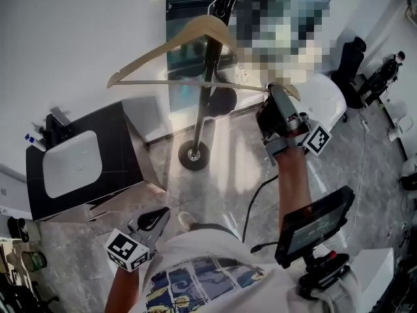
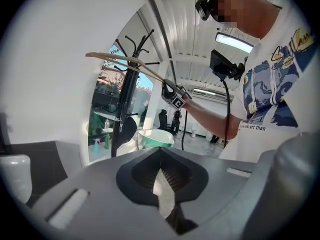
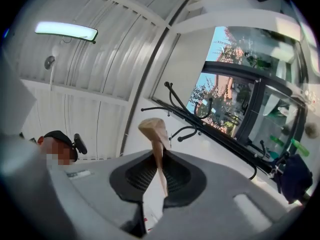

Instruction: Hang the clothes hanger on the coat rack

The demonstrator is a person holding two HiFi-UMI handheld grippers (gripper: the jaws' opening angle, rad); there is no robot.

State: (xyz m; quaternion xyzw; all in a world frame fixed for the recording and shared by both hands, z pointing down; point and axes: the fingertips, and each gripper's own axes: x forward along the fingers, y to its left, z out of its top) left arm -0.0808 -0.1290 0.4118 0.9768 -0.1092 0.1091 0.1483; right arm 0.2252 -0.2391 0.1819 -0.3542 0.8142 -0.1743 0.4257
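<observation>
My left gripper point(image 1: 155, 219) hangs low at the near left, jaws together on nothing; it is best left out of this step. The clothes hanger point(image 1: 171, 44) is up in front of the coat rack point(image 1: 204, 106), its hook seemingly near the top prongs. My right gripper point(image 1: 275, 95) pinches the hanger's right end, jaws narrow. That end grip lets the hanger swing, so I judge I should level it, carry the hook over a prong, and lower before letting go.

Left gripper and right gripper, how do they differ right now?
The right gripper is shut on one end of the wooden hanger; the left gripper holds nothing, jaws together. The right gripper is raised beside the coat rack; the left gripper sits low by the person's waist. Both carry a marker cube.
</observation>
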